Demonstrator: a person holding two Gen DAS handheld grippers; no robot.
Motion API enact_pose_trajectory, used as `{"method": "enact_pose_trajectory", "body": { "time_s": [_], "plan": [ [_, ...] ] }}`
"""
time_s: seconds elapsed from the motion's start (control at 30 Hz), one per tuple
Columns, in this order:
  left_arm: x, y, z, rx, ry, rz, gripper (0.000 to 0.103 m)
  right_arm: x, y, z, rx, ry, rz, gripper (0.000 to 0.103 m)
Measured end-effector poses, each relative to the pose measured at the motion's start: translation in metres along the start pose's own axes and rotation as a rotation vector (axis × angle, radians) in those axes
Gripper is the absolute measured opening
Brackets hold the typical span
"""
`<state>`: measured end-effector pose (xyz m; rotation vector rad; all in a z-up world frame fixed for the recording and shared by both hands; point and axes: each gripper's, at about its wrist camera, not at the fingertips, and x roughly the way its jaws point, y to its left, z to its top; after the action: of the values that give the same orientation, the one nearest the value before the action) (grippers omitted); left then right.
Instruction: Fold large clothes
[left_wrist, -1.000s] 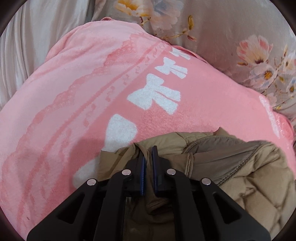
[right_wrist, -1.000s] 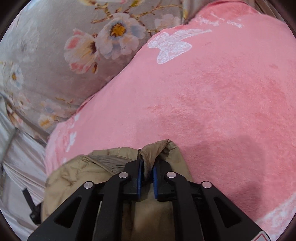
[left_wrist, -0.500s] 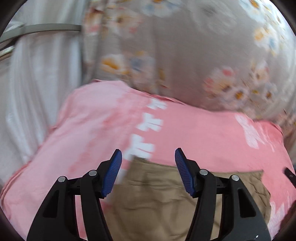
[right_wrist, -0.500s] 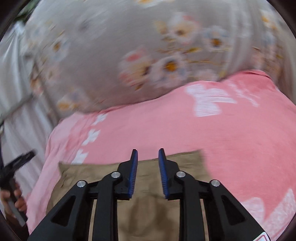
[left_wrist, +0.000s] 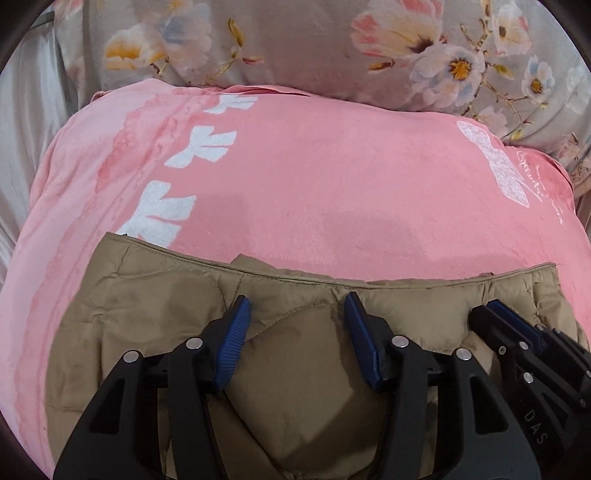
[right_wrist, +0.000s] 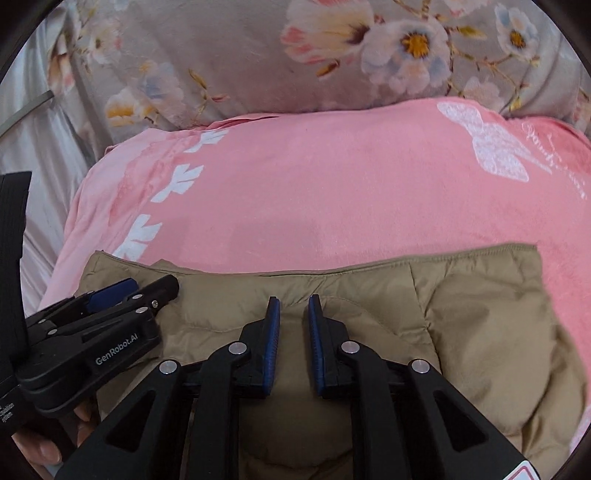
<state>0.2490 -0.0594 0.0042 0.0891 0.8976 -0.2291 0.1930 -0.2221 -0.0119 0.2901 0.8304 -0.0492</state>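
The tan quilted jacket lies folded on the pink blanket that covers the bed, at the blanket's near edge, with its long axis running side to side and its straight seamed edge turned toward the flowered pillow at the far edge. Both tools hang just above it, pointing down and toward the pillow. The left tool is over the middle of the jacket; its jaws stand well apart and are closing, with only the jacket's flat top surface seen behind the gap and nothing gripped. The right tool is over the jacket too, nearer its right half; its jaws are narrowly apart and closing, also with nothing pinched between them. In the right wrist view the left tool sits beside the jacket's left corner.
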Motion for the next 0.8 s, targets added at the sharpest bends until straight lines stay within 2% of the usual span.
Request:
{"method": "enact_pose_trajectory", "body": {
  "time_s": [0.23,0.8],
  "plan": [
    [0.014,-0.004,-0.005,0.020,-0.028,0.025,0.052,0.017,-0.003,-0.006,0.020,0.011,0.017,0.012],
    [0.023,-0.016,-0.015,0.075,-0.074,0.114,0.053,0.026,0.003,-0.014,-0.016,0.000,-0.030,0.011]
  ]
}}
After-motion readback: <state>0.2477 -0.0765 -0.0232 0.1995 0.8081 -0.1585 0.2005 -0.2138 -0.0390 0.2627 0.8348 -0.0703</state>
